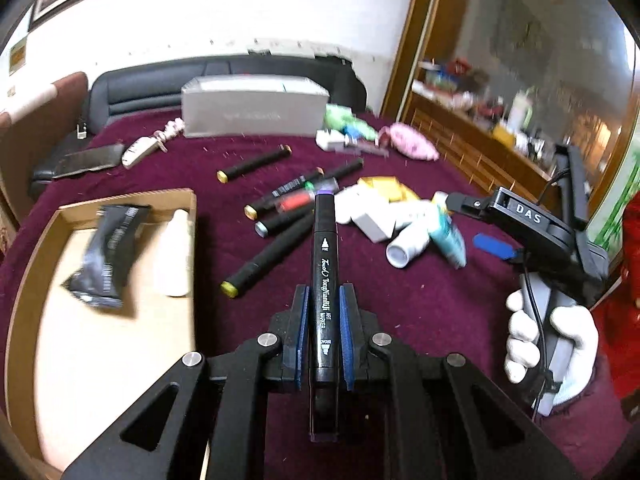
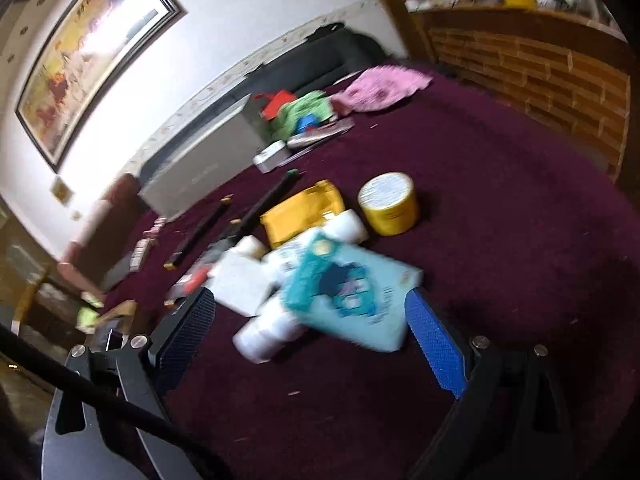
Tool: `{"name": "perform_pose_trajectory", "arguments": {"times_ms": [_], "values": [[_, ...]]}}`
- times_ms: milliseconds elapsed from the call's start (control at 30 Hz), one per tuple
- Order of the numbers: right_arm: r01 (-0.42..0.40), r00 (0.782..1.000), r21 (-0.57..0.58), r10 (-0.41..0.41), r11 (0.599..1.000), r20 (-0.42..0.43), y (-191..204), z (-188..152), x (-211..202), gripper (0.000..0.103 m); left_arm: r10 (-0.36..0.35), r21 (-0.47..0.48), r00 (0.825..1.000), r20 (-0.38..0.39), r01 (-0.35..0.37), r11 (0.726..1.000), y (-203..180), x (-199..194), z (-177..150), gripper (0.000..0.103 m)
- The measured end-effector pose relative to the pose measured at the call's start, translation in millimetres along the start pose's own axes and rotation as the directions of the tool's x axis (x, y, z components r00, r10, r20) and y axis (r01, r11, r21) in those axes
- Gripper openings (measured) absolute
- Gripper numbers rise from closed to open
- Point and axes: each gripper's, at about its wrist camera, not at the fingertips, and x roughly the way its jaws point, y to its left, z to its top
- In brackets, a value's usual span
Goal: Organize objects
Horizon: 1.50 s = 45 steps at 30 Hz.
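My left gripper (image 1: 323, 298) is shut on a black art marker (image 1: 324, 240) with a purple tip, which points away from me above the maroon cloth. Several more black markers (image 1: 268, 254) lie loose on the cloth beyond it. To the left stands a cardboard tray (image 1: 124, 199) holding a black pouch (image 1: 106, 254) and a white bottle (image 1: 174, 254). My right gripper (image 2: 310, 298) stands open, held by a white-gloved hand (image 1: 548, 344). A teal-and-white box (image 2: 352, 296) lies between its fingers, pads apart from it. A white bottle (image 2: 266, 334) lies beside the box.
A yellow tin (image 2: 390, 204) and a yellow packet (image 2: 302, 208) lie past the teal box among small white boxes (image 1: 370, 224). A grey box (image 1: 254, 110), green and pink cloth items (image 2: 376, 86) sit at the back. A wooden shelf unit (image 2: 540, 68) borders the right.
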Motion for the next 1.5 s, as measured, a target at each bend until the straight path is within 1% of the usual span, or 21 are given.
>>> {"name": "perform_pose_trajectory", "arguments": {"times_ms": [100, 133, 267, 367, 433, 500, 567, 700, 767, 800, 867, 933, 967, 1000, 1033, 1167, 1200, 1267, 1300, 1333, 1500], "values": [[-0.084, 0.993, 0.002, 0.084, 0.996, -0.086, 16, 9, 10, 0.097, -0.015, -0.028, 0.998, 0.062, 0.017, 0.999, 12, -22, 0, 0.012], [-0.084, 0.99, -0.006, 0.083, 0.996, -0.113, 22, 10, 15, 0.096, -0.016, -0.029, 0.997, 0.074, 0.019, 0.999, 16, -27, -1, 0.012], [0.024, 0.984, -0.22, -0.062, 0.975, -0.166, 56, 16, 45, 0.094, -0.024, -0.041, 0.995, 0.095, 0.028, 0.999, 34, -46, -8, 0.012], [0.087, 0.975, -0.426, -0.165, 0.9, -0.151, 79, 11, 58, 0.093, -0.015, -0.063, 0.994, 0.104, 0.021, 0.998, 54, -56, -14, 0.012], [0.12, 0.968, -0.55, -0.22, 0.827, -0.12, 91, 4, 65, 0.093, -0.009, -0.082, 0.994, 0.112, 0.018, 0.996, 68, -61, -18, 0.012], [0.129, 0.964, -0.61, -0.244, 0.782, -0.108, 97, 0, 70, 0.091, 0.001, -0.1, 0.994, 0.112, 0.01, 0.995, 79, -61, -21, 0.012], [0.121, 0.962, -0.64, -0.249, 0.759, -0.113, 100, -1, 76, 0.087, 0.006, -0.126, 0.994, 0.105, 0.007, 0.992, 90, -57, -23, 0.012], [0.106, 0.949, -0.67, -0.275, 0.735, -0.152, 98, -7, 98, 0.068, 0.018, -0.171, 0.996, 0.084, -0.003, 0.985, 102, -50, -31, 0.012], [0.136, 0.947, -0.691, -0.297, 0.71, -0.119, 99, -10, 102, 0.062, 0.022, -0.179, 0.997, 0.08, -0.007, 0.984, 104, -50, -35, 0.012], [0.132, 0.947, -0.684, -0.295, 0.718, -0.127, 99, -10, 102, 0.052, 0.025, -0.179, 0.996, 0.08, -0.01, 0.984, 105, -51, -36, 0.012], [0.12, 0.945, -0.655, -0.289, 0.746, -0.156, 97, -7, 102, 0.05, 0.03, -0.176, 0.996, 0.083, -0.015, 0.984, 104, -53, -38, 0.012], [0.127, 0.946, -0.649, -0.288, 0.75, -0.148, 97, -7, 98, 0.046, 0.039, -0.175, 0.995, 0.09, -0.023, 0.984, 105, -57, -37, 0.012], [0.118, 0.95, -0.639, -0.274, 0.76, -0.151, 98, -5, 94, 0.032, 0.042, -0.177, 0.995, 0.095, -0.025, 0.984, 105, -60, -38, 0.012], [0.092, 0.951, -0.611, -0.252, 0.787, -0.181, 98, -1, 88, 0.004, 0.046, -0.178, 0.994, 0.098, -0.027, 0.984, 108, -62, -38, 0.012], [0.082, 0.953, -0.586, -0.236, 0.806, -0.191, 99, 2, 84, 0.002, 0.052, -0.179, 0.993, 0.103, -0.033, 0.983, 109, -65, -39, 0.012], [0.093, 0.96, -0.582, -0.228, 0.808, -0.164, 106, 5, 72, 0.002, 0.069, -0.211, 0.991, 0.113, -0.044, 0.976, 119, -78, -43, 0.012], [0.08, 0.962, -0.561, -0.212, 0.824, -0.174, 104, 7, 71, 0.007, 0.07, -0.216, 0.991, 0.118, -0.043, 0.975, 121, -83, -45, 0.012], [0.069, 0.961, -0.529, -0.199, 0.846, -0.194, 98, 10, 71, 0.028, 0.081, -0.212, 0.989, 0.123, -0.054, 0.976, 122, -89, -48, 0.012], [0.082, 0.958, -0.521, -0.211, 0.85, -0.194, 96, 12, 72, 0.049, 0.086, -0.21, 0.988, 0.125, -0.058, 0.976, 123, -92, -49, 0.012], [0.088, 0.958, -0.517, -0.214, 0.851, -0.189, 94, 13, 72, 0.055, 0.09, -0.212, 0.988, 0.126, -0.062, 0.975, 124, -94, -51, 0.012], [0.086, 0.951, -0.527, -0.228, 0.846, -0.21, 93, 18, 89, 0.055, 0.1, -0.227, 0.987, 0.125, -0.07, 0.971, 131, -94, -54, 0.012]]}}
